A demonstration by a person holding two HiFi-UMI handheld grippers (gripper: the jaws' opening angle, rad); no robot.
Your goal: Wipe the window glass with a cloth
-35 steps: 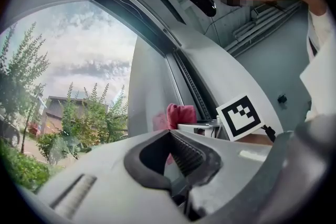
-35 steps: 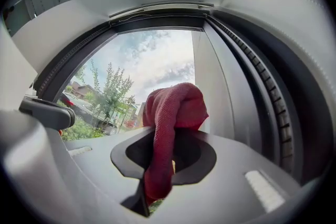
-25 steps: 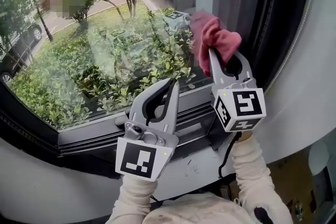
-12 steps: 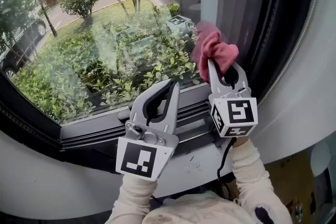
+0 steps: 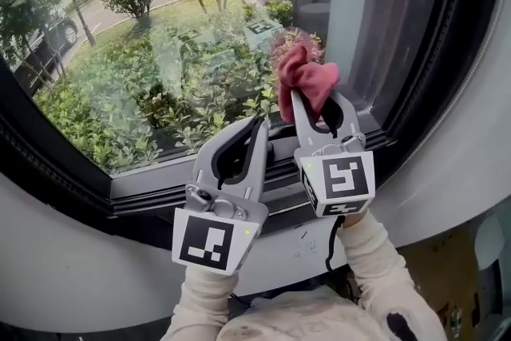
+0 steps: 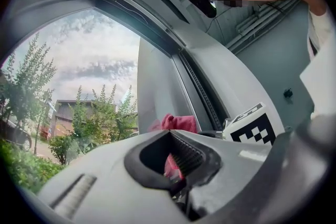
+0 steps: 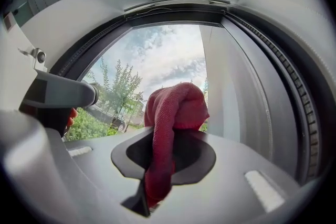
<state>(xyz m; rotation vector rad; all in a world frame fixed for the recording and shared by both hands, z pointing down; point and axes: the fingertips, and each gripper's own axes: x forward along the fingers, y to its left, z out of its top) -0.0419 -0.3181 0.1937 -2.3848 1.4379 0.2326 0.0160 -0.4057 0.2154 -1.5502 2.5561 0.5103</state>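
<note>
My right gripper (image 5: pixel 313 98) is shut on a red cloth (image 5: pixel 303 80), which bunches above its tips against the window glass (image 5: pixel 160 68) near the pane's lower right corner. A faint reflection of the cloth sits right beside it. In the right gripper view the cloth (image 7: pixel 173 107) hangs down between the closed jaws. My left gripper (image 5: pixel 261 124) is shut with nothing in it, held low to the left of the right one, its tips over the lower window frame (image 5: pixel 152 189). In the left gripper view the cloth (image 6: pixel 178 122) shows beyond the jaws.
A dark rubber seal (image 5: pixel 435 52) runs up the window's right side, with a white curved wall (image 5: pixel 80 267) below the frame. Shrubs, trees and parked cars lie outside the glass. The left gripper's body (image 7: pixel 58 97) shows at the left of the right gripper view.
The right gripper has carried the cloth leftward along the glass, away from the right-hand seal. The left gripper has stayed about where it was.
</note>
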